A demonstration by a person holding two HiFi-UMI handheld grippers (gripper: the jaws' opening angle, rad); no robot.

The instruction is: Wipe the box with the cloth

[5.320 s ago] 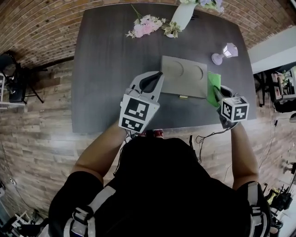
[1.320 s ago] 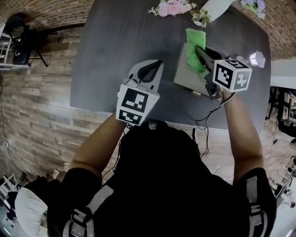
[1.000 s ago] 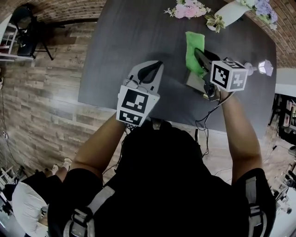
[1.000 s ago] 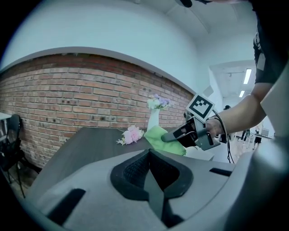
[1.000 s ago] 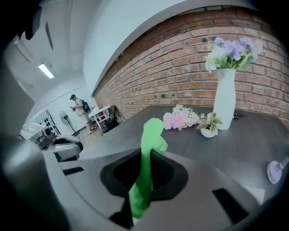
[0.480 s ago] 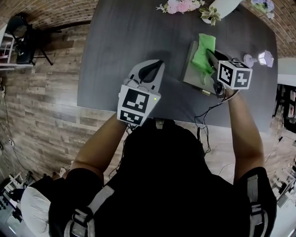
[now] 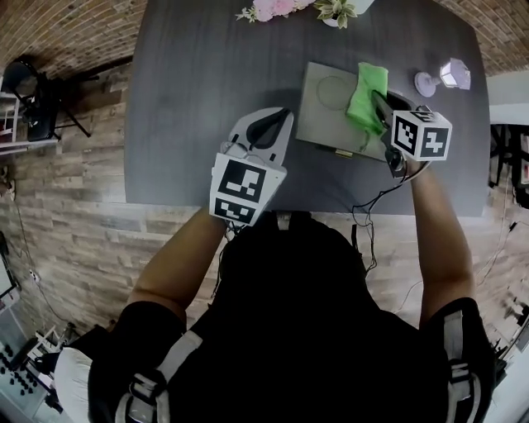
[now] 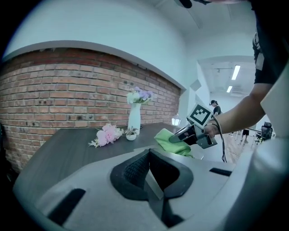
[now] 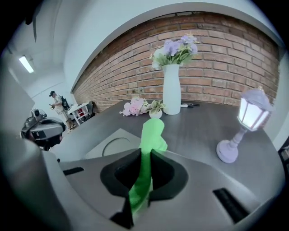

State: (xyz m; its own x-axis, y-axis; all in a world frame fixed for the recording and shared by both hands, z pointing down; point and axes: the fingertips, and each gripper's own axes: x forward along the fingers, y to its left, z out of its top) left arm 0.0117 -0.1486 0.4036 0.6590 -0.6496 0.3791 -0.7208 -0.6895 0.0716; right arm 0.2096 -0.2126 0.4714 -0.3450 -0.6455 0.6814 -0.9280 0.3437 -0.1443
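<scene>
Right gripper point(image 7: 377, 101): fingers clamped on the green cloth point(image 7: 366, 89). In the right gripper view a strip of it runs up between the closed pads point(image 9: 135, 169) and folds forward beyond them.

Cloth position: draped on the right part of the lid of the box point(image 7: 329, 116), over the right-hand round recess. The left-hand recess point(image 7: 331, 88) lies uncovered.

Box position: flat on the dark tabletop point(image 7: 207, 83), lid shut, its small latch toward the person. A lilac lamp point(image 7: 444, 75) stands just beyond its right corner, and pink flowers point(image 7: 269, 8) lie at the far edge.

Change, longer span: some seconds earlier the cloth lay on the tabletop against the box's right side, with the right gripper at it. It now sits on the lid, so the pick-up is done.

Change, last second: the cloth hung over the lid's far edge a moment ago. It now rests wholly on the lid, nearer the right end, which reads as a stroke across the surface.

Left gripper point(image 7: 283, 116): fingers together on nothing, held over the tabletop left of the box, apart from it. Its pose is unchanged throughout.

Meaning for the task: wiping appears under way. The left half of the lid probably remains to be covered.
</scene>
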